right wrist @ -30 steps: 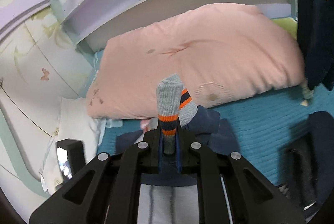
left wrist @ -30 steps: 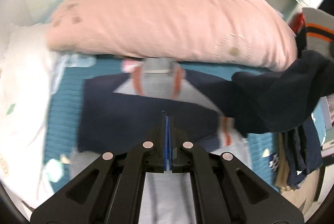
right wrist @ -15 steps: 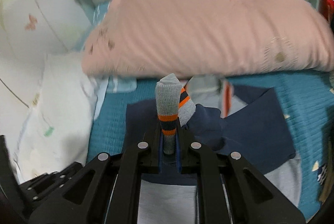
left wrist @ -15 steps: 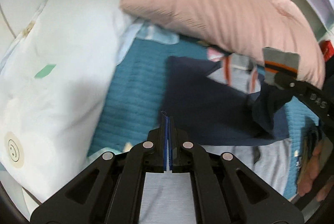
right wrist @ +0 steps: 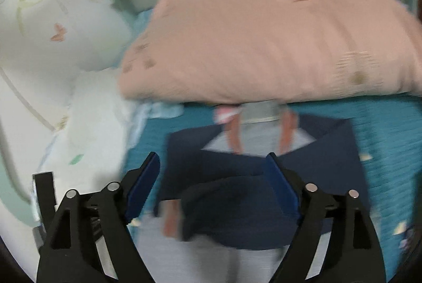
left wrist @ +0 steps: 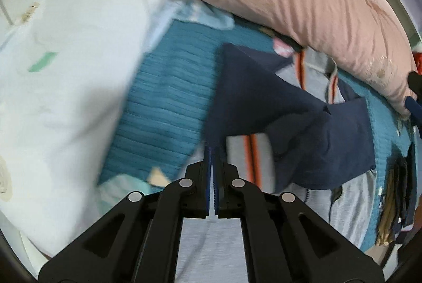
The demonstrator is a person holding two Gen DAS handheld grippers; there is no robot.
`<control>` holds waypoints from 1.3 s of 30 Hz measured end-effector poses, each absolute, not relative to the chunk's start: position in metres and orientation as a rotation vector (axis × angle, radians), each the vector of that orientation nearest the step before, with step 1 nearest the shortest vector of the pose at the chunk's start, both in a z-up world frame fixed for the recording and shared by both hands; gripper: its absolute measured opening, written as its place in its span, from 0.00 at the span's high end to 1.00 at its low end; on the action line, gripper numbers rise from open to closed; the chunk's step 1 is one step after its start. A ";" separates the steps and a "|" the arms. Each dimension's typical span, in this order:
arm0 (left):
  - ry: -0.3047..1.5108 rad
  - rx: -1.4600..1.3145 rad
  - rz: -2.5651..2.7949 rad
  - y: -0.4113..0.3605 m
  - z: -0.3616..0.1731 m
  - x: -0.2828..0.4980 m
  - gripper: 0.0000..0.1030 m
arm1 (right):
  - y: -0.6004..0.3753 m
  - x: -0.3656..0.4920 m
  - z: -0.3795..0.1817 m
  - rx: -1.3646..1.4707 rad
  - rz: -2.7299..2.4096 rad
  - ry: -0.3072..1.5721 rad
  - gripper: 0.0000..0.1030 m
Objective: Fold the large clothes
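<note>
A navy and grey jacket with orange stripes lies flat on the teal bedspread. Its navy sleeve is folded across the body. My left gripper points down at the jacket's lower left edge. Its jaws are just starting to part, a thin slit shows, and I see no cloth between them. My right gripper hovers over the jacket with its jaws opening wide. The loose sleeve lies below and between the fingers, touching neither pad.
A big pink pillow lies behind the jacket's collar, also in the right wrist view. A white pillow fills the left side. A stack of folded clothes sits at the bed's right edge.
The right gripper held the sleeve's striped cuff upright; now it has opened and the sleeve lies on the jacket. Both grippers have come down, the left one swinging toward the jacket's left edge.
</note>
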State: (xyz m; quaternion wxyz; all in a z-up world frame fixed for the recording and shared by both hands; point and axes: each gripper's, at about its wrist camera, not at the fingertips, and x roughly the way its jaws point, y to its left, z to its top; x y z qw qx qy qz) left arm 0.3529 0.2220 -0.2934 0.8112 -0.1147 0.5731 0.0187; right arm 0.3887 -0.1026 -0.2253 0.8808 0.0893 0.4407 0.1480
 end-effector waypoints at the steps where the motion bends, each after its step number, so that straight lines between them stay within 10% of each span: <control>1: 1.240 -0.255 0.026 0.217 -0.298 0.360 0.91 | -0.121 0.392 -0.228 0.180 0.258 0.923 0.23; 5: 1.278 -0.276 -0.028 0.191 -0.324 0.376 0.49 | -0.188 0.400 -0.257 0.162 0.092 0.994 0.23; 11: 1.338 -0.321 0.050 0.195 -0.361 0.403 0.33 | -0.250 0.397 -0.315 0.077 -0.028 1.108 0.23; 14: 1.366 -0.420 0.040 0.202 -0.378 0.409 0.44 | -0.270 0.400 -0.343 0.113 -0.047 1.170 0.26; 15: 1.372 -0.451 0.065 0.206 -0.384 0.409 0.77 | -0.275 0.401 -0.350 0.128 -0.047 1.188 0.37; 18: 1.358 -0.548 0.068 0.214 -0.385 0.408 0.91 | -0.281 0.405 -0.378 0.179 0.003 1.297 0.75; 23: 1.306 -0.512 0.083 0.213 -0.359 0.408 0.92 | -0.285 0.401 -0.402 0.110 -0.055 1.338 0.95; 32: 1.169 -0.413 -0.014 0.194 -0.277 0.435 0.92 | -0.296 0.388 -0.390 0.102 -0.125 1.288 0.97; 39: 1.439 -0.270 0.069 0.196 -0.372 0.449 0.87 | -0.311 0.387 -0.394 0.168 -0.130 1.312 0.94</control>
